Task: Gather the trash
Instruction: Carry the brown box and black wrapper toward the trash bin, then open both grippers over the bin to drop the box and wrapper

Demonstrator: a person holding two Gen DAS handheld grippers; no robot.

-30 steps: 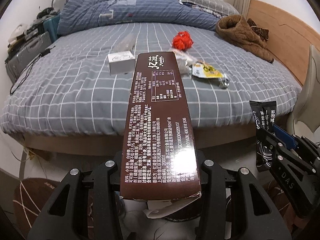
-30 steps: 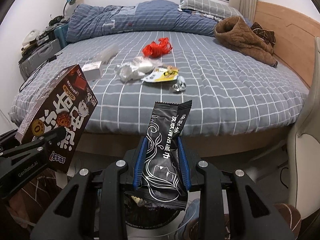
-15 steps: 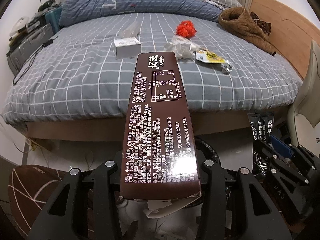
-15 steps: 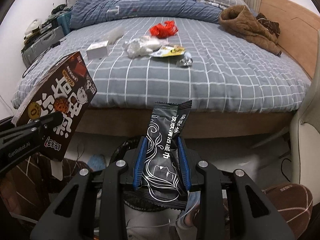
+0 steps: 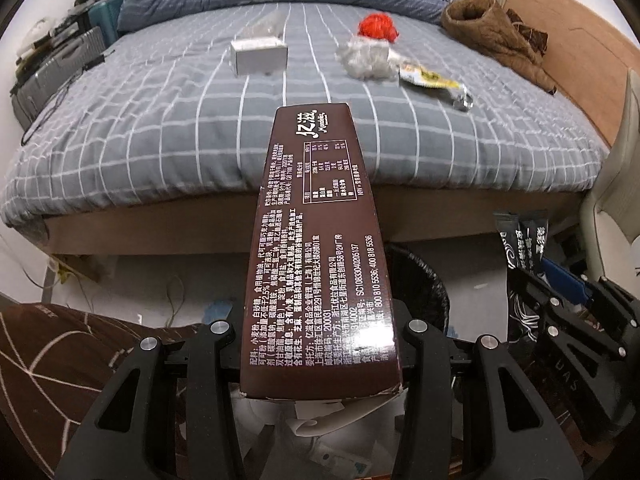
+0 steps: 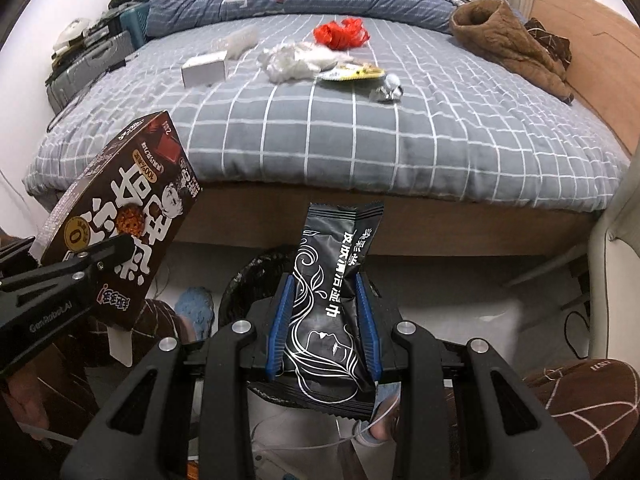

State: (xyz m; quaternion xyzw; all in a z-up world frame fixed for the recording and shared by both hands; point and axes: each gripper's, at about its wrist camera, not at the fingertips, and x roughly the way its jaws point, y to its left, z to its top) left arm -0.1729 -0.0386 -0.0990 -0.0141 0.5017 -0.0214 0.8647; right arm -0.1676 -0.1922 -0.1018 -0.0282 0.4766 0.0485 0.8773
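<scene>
Left tool (image 5: 320,354) clenched on brown biscuit box (image 5: 316,248); right tool (image 6: 323,326) clenched on black wipe sachet (image 6: 332,304). Both long axes pointing forward, directly above mesh wastebasket (image 6: 256,276) below bed edge (image 6: 400,220).

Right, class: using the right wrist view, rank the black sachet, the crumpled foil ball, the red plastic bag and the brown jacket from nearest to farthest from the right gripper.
1. Black sachet: held in the right gripper.
2. Crumpled foil ball: on the bed, right of centre.
3. Red plastic bag: farther up the bed, centre.
Brown jacket: far right; too close to call against the bag.
</scene>
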